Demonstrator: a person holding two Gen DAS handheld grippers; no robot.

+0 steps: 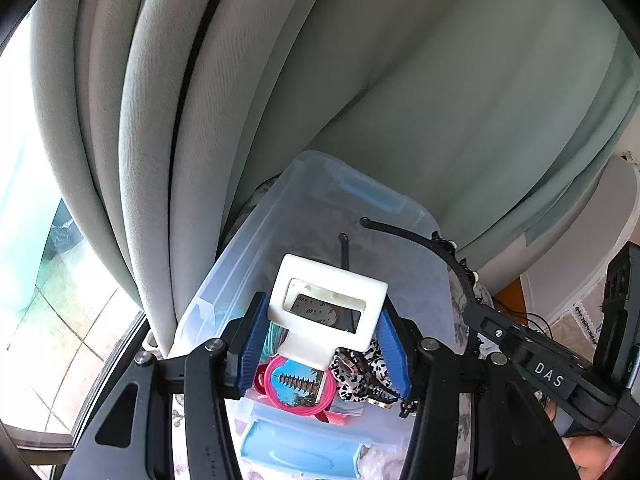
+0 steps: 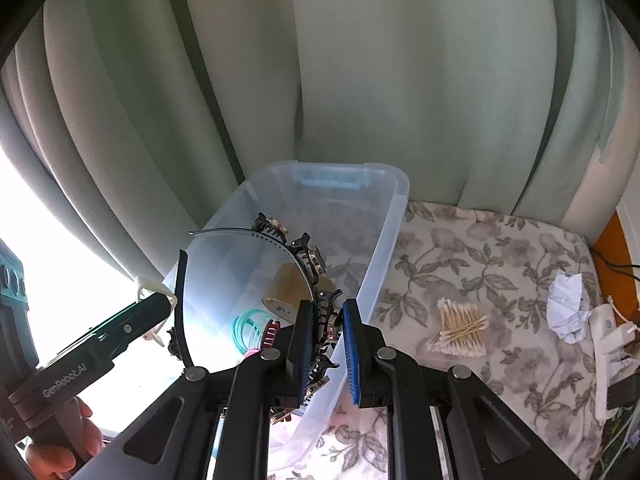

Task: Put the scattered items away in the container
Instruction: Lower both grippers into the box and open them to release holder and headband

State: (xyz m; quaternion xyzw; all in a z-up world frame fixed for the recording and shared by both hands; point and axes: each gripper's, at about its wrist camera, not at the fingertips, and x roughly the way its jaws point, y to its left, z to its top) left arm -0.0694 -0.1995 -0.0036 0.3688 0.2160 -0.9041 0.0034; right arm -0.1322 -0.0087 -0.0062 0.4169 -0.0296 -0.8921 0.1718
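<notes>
A clear plastic container with blue handles stands on a floral cloth; it shows in the right wrist view too. My left gripper is shut on a white plastic frame and holds it above the container. My right gripper is shut on a black toothed headband with decorations, held over the container; the headband also shows in the left wrist view. Inside lie a pink round item, a leopard-print item, teal hoops and a tape roll.
Grey-green curtains hang close behind the container. On the floral cloth to the right lie a bundle of cotton swabs, a crumpled paper and a white object. A window is at the left.
</notes>
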